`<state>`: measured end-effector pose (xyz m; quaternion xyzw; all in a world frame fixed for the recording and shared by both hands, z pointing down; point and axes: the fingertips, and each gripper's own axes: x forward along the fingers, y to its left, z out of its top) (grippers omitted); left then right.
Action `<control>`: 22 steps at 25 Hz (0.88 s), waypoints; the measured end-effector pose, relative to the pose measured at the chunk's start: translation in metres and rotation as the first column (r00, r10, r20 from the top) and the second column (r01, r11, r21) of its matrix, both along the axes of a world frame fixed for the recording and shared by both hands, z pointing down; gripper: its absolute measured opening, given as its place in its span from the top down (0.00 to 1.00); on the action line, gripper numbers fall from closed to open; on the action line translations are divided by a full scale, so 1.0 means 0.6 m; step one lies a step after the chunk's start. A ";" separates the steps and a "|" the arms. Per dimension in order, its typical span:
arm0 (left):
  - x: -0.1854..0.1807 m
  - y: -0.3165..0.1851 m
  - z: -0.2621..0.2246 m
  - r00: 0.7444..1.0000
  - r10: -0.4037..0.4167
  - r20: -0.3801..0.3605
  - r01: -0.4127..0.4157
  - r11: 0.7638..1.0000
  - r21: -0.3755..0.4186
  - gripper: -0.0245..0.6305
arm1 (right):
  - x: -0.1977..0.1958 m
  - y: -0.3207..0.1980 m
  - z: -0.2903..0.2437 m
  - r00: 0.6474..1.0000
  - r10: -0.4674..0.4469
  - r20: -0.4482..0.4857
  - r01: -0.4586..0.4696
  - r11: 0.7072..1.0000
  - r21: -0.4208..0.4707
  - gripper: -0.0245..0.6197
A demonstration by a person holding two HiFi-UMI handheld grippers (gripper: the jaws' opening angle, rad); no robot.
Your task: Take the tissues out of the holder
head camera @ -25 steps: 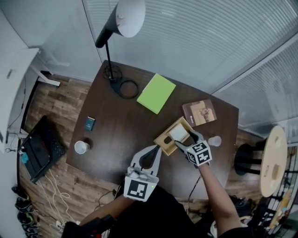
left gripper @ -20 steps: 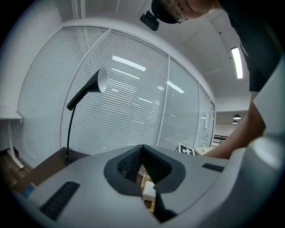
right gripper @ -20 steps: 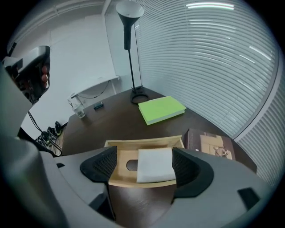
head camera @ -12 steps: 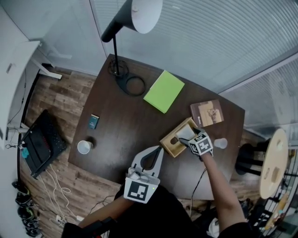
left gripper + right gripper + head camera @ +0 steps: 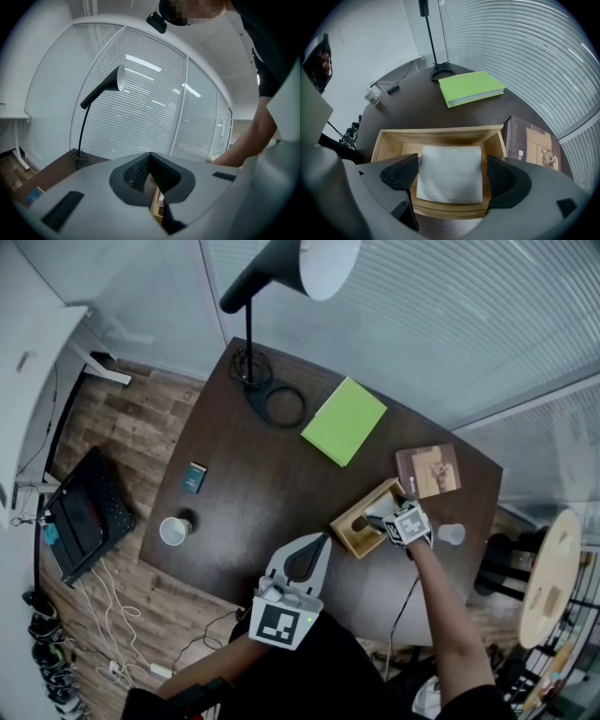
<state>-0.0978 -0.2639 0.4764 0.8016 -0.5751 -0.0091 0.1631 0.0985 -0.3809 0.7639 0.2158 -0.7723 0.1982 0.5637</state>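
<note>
Head view: right gripper (image 5: 378, 518) points down into the wooden holder (image 5: 345, 538) on the table (image 5: 244, 474). Left gripper (image 5: 324, 538) sits just short of the holder.

Left gripper view: jaws clenched tip to tip, nothing gripped. A sliver of the holder shows beyond them.

Right gripper view: jaws released, just been opening. White tissues (image 5: 450, 174) lie in the holder between the pads, unpinched.

holder (image 5: 440, 133): pale bare wood, matt, smooth | tissues (image 5: 450, 173) inside holder: white soft paper, matt | table (image 5: 234, 474) under holder: dark wood grain, smooth, faint sheen | book (image 5: 471, 88) beyond holder: green matt cover
</note>
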 end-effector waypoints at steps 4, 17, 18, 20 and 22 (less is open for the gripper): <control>-0.004 -0.002 0.004 1.000 -0.003 0.009 0.003 1.000 -0.002 0.97 | -0.007 0.006 0.018 0.999 -0.044 -0.028 0.043 0.999 -0.024 0.27; 0.001 0.001 0.015 1.000 -0.023 -0.006 0.023 0.999 -0.028 0.97 | 0.004 0.004 0.035 0.989 -0.073 -0.129 0.063 0.995 -0.077 0.27; 0.001 0.002 0.015 1.000 -0.024 -0.008 0.024 0.999 -0.029 0.97 | 0.005 0.004 0.035 0.989 -0.073 -0.128 0.065 0.995 -0.073 0.27; 0.000 0.003 0.012 1.000 -0.025 -0.007 0.024 0.999 -0.026 0.97 | 0.007 0.006 0.034 0.990 -0.077 -0.117 0.070 0.996 -0.064 0.27; -0.003 0.005 0.010 1.000 -0.026 -0.004 0.026 0.999 -0.021 0.97 | 0.008 0.010 0.031 0.991 -0.082 -0.108 0.077 0.996 -0.050 0.28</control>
